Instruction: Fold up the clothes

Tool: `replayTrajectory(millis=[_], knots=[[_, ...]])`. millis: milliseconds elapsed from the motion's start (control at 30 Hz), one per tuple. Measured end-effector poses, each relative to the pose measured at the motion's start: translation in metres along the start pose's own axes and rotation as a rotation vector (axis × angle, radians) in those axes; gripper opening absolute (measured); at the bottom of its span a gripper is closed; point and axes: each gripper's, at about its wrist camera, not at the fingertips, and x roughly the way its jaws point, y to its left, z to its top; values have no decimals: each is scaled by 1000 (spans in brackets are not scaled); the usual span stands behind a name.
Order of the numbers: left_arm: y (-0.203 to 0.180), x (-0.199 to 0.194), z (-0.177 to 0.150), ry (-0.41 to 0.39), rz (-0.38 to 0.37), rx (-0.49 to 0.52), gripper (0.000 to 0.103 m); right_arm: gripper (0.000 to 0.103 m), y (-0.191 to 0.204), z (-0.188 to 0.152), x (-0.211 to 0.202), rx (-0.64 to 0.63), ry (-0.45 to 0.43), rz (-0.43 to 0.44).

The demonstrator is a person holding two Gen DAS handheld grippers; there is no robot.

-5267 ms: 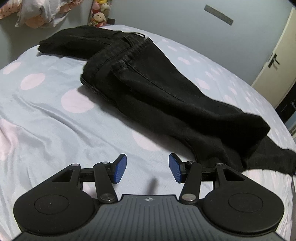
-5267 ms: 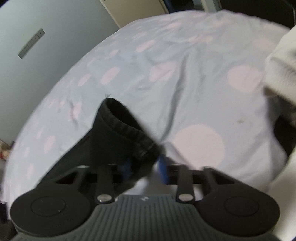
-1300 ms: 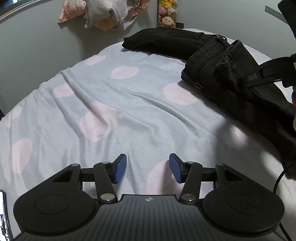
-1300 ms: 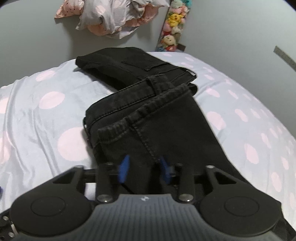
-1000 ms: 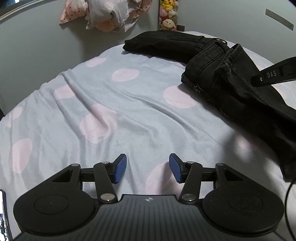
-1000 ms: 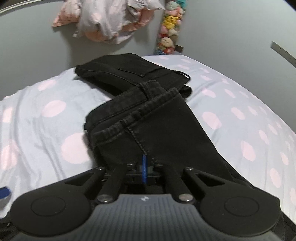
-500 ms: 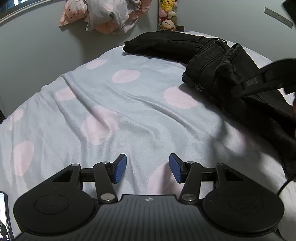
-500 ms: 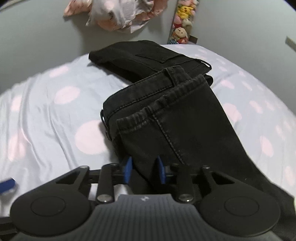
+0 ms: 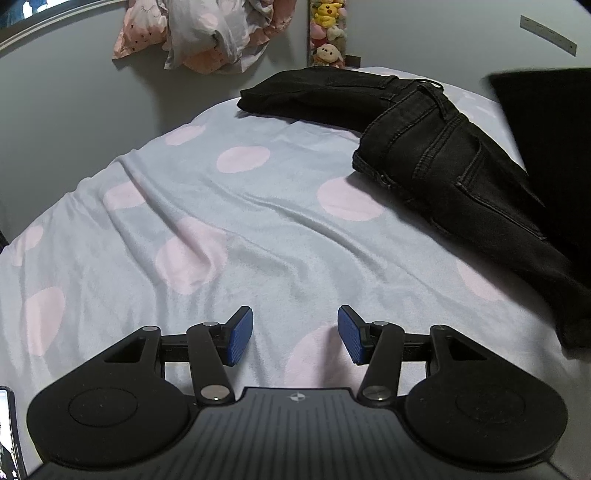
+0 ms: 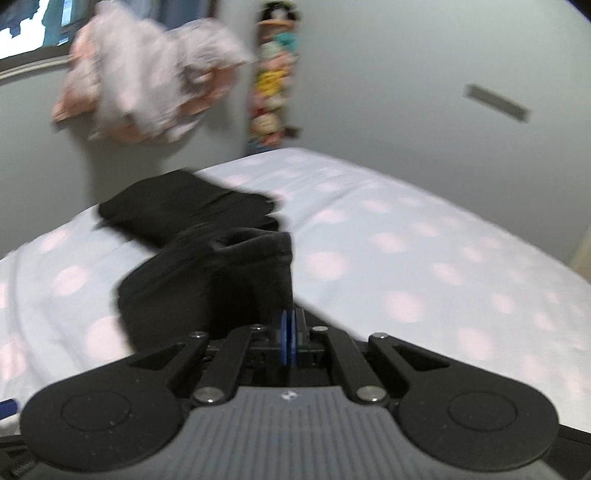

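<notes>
A: Lying on the pale blue bedsheet with pink dots (image 9: 207,206): black denim jeans (image 9: 436,162), folded leg over leg. Long axis?

B: Bent. In the left wrist view the waistband end sits toward the far wall near the hanging plush toys (image 9: 327,33); the body then angles away from the toys, down toward the near right of the sheet. Back pocket faces up.

A: Left gripper (image 9: 294,335)?

B: Blue pads roughly half apart, nothing between them, over bare sheet on the near side of the jeans, well apart from them.

A: Right gripper (image 10: 287,341)?

B: Jaws have just been closing; pads now pressed together on a pinch of the jeans' fabric (image 10: 255,280), which rises off the sheet in a peak in front of the pads. That view is blurred.

A: Any readable writing?

B: None legible. Small round emblem on each gripper body, no text.
</notes>
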Motion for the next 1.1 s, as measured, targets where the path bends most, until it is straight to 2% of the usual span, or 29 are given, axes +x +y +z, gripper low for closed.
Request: replayTrajectory(millis=[200, 300, 500, 867, 900, 967, 1100], knots=[[-5, -2, -1, -9, -8, 17, 60, 2, -82, -1, -48, 75, -64, -246], [-6, -4, 0, -25, -9, 16, 60, 2, -122, -11, -65, 113, -57, -366], [-10, -6, 0, -44, -2, 23, 60, 2, -201, -59, -74, 201, 25, -578], [-24, -5, -4, -49, 20, 76, 60, 2, -337, -176, -42, 334, 276, -975], [-26, -5, -5, -49, 21, 85, 60, 2, -349, -185, -41, 354, 297, -1003], [-30, -4, -6, -49, 22, 102, 60, 2, -367, -203, -42, 412, 324, -992], [-40, -6, -7, -63, 10, 139, 60, 2, -372, -223, -35, 413, 355, -974]])
